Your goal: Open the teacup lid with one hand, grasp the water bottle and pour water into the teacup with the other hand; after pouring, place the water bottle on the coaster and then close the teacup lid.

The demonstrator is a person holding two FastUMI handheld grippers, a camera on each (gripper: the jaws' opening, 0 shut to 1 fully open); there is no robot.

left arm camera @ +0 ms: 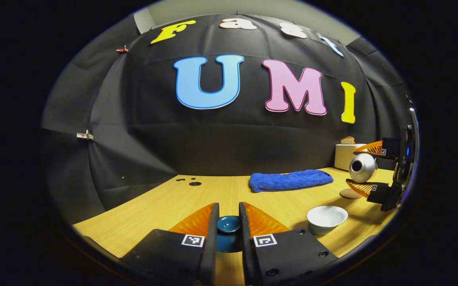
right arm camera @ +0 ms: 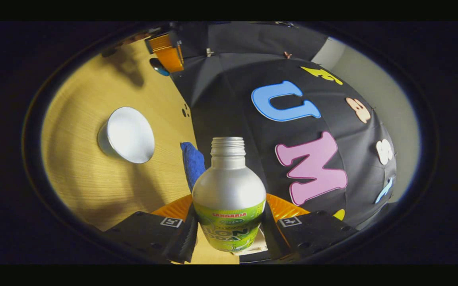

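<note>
Bottle (right arm camera: 229, 194), smooth metal and likely slippery, sits tilted in the right claw (right arm camera: 229, 234), clamped at its body. Left claw (left arm camera: 229, 230) grips the lid (left arm camera: 229, 224). Teacup (left arm camera: 326, 218) stands uncovered on the desk (left arm camera: 141, 206).

The water bottle (right arm camera: 229, 186) carries a printed label (right arm camera: 229, 232) in green with words in red and dark letters. A small square black-and-white code marker (left arm camera: 193, 240) stands on one finger of the left gripper (left arm camera: 229, 206), and a second one (left arm camera: 264, 240) on its other finger. The right gripper (right arm camera: 229, 202) has the same kind of marker (right arm camera: 171, 221) on each finger. No numbers can be read.
</note>
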